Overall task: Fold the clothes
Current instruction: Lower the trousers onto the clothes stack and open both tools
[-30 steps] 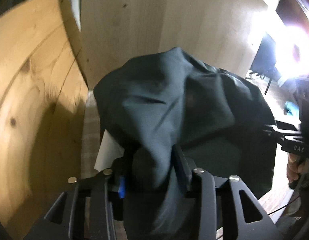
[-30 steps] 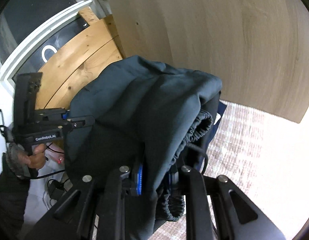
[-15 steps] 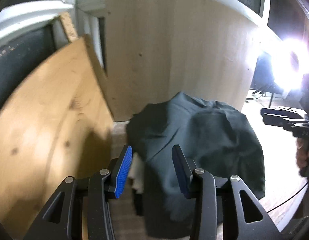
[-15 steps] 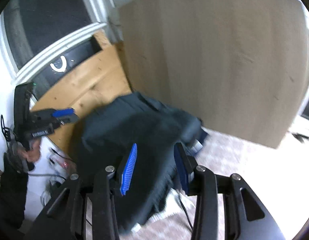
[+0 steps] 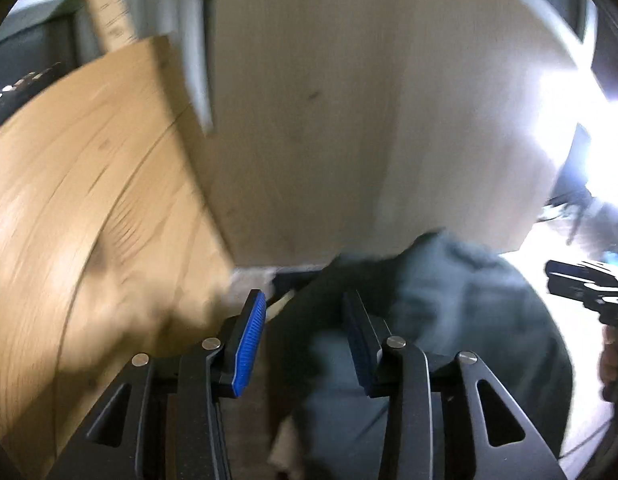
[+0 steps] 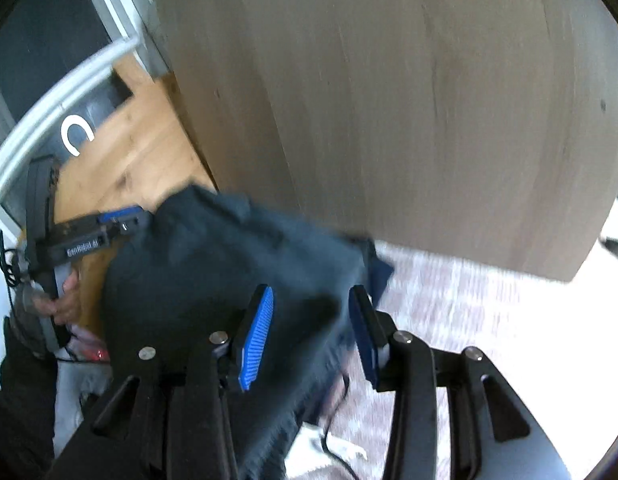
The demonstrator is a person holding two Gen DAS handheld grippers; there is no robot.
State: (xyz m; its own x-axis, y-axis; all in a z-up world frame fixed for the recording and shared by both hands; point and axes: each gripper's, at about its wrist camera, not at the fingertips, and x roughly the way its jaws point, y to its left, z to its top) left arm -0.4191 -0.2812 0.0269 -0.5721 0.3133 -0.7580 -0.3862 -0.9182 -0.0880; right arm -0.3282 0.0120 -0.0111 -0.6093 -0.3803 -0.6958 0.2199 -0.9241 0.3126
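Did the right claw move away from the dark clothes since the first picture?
Yes. The right gripper has let go and pulled back up: its jaws have just been opening and now stand clear above the dark garment, which looks smaller against the pale wooden board.

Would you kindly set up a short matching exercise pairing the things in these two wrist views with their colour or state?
Things:
1. garment
2. left gripper
3. left-hand board
4. large back panel

Descriptions:
A. golden knotty wood
B. dark, lying in a heap
C. pale, smooth wood, standing behind the heap
D. open, nothing pinched between the blue pads

Pairs: 1-B, 2-D, 3-A, 4-C
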